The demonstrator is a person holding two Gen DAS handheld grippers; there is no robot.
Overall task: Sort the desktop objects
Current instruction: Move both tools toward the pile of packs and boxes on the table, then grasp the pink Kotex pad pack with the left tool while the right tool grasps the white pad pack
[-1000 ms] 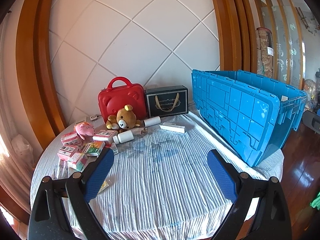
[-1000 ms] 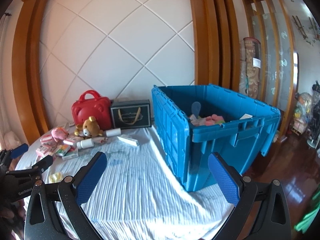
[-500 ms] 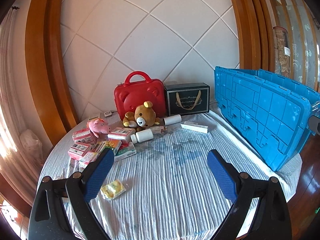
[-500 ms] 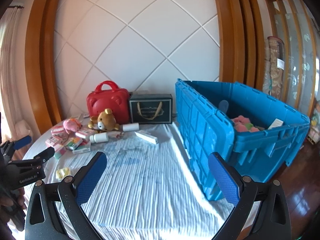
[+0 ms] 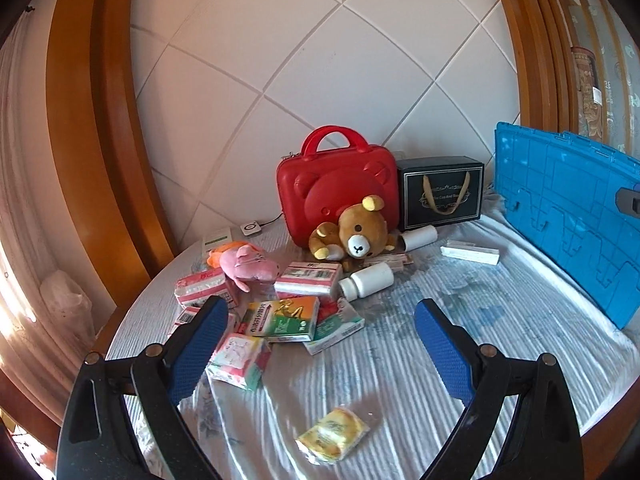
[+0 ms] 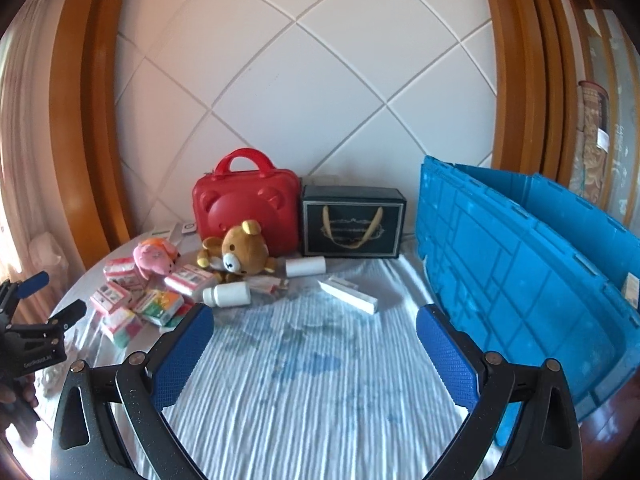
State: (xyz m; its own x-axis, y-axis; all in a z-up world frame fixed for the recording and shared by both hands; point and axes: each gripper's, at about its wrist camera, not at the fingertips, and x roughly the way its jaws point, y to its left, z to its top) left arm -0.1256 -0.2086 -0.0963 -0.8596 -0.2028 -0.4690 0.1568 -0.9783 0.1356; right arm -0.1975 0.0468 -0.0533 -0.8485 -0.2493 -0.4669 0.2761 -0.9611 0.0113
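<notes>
- Evidently most sorting lies ahead: boxes, bottles and plush toys sit heaped on the worktop (image 5: 400, 360) beside the blue crate (image 6: 520, 260), whose inside is hidden.
- Left gripper (image 5: 320, 328), spread and empty, hovers just short of the colourful cartons (image 5: 284, 316); a yellow packet (image 5: 332, 434) lies nearer.
- Right gripper (image 6: 314, 332), also spread, holds nothing, with the white box (image 6: 348, 296) ahead.

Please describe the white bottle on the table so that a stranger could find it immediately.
Start at the red bear-face case standing against the wall, then drop to the brown teddy bear leaning on it. Just in front of the bear lies the white bottle, on its side; unlike the flat printed boxes around it, it is round, plain and capped.
</notes>
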